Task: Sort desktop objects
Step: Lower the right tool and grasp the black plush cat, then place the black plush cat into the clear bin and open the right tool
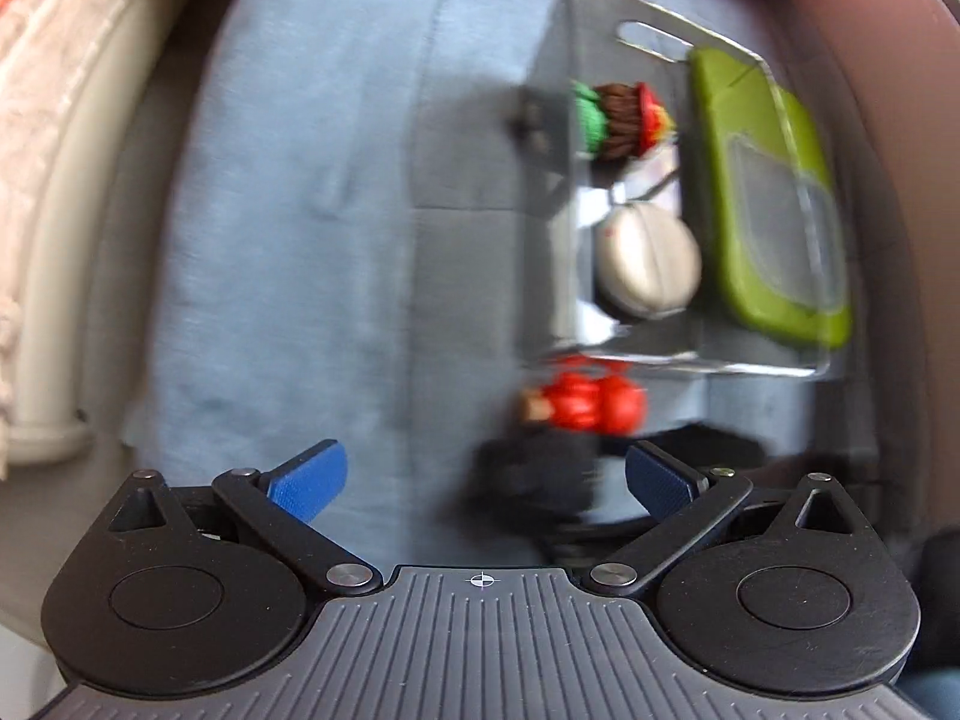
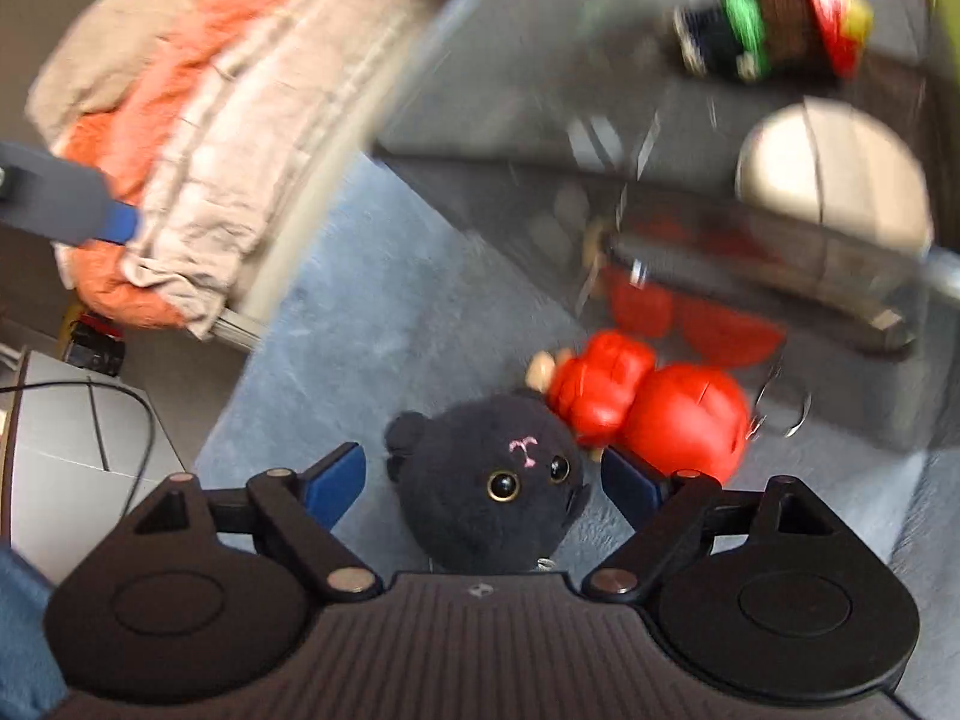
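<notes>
A black plush cat (image 2: 492, 492) lies on the blue cloth between the open fingers of my right gripper (image 2: 483, 483); the pads do not touch it. A red gourd charm (image 2: 648, 405) lies just behind it, against a clear plastic box (image 2: 720, 228). The box holds a crochet burger (image 2: 780, 24), a beige round disc (image 2: 834, 180) and a green case (image 1: 774, 192). My left gripper (image 1: 483, 480) is open and empty above the cloth; the plush (image 1: 534, 474), gourd (image 1: 588, 402) and box (image 1: 600, 276) show blurred to its right.
A blue cloth (image 1: 288, 240) covers the desk. A folded beige and orange towel (image 2: 198, 120) lies at the left. A grey device with a cable (image 2: 78, 432) sits low left. The left gripper's finger (image 2: 72, 204) enters from the left.
</notes>
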